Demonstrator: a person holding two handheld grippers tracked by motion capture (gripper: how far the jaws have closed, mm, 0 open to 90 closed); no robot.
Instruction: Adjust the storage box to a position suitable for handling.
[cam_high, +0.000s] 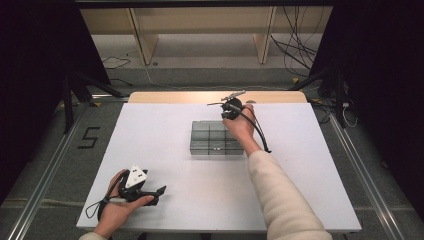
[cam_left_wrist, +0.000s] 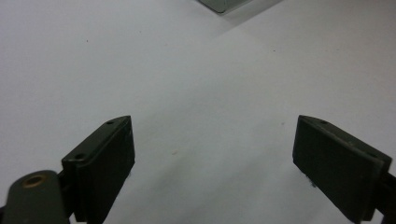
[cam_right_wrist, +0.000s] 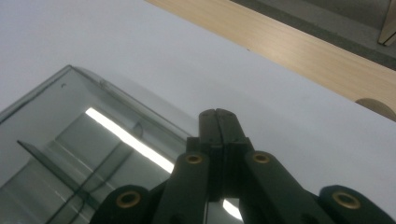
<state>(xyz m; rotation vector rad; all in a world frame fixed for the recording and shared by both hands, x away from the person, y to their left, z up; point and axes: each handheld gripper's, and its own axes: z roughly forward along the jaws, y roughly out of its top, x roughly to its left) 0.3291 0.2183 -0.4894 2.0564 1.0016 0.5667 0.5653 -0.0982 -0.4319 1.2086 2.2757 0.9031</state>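
A: Status check. The clear compartment box (cam_high: 216, 138) sits near the middle of the white tabletop (cam_high: 150, 150), lid down as far as I can read it. The right gripper (cam_high: 231, 107) hangs just past the box's far edge, above the surface.

B: Fingers on the right one?

A: Pressed flat together, nothing between them. In the right gripper view they meet in one dark wedge over the box's far rim (cam_right_wrist: 116, 93), with bare tabletop beyond.

B: And the left gripper (cam_high: 161, 190)?

A: Resting at the near left corner, well apart from the box. Fingers (cam_left_wrist: 100, 158) spread wide, nothing between them but white surface; a corner of the box shows at the top of that view.

B: Anything inside the box?

A: Dividers show through the plastic, and a couple of tiny specks in a near compartment; I cannot tell what they are.

B: Progress, then?

A: My judgement: the box itself looks untouched at this instant, neither gripper in contact. Whatever handling of the lid or contents is intended appears mostly ahead, or just finished; the pictures do not settle which.
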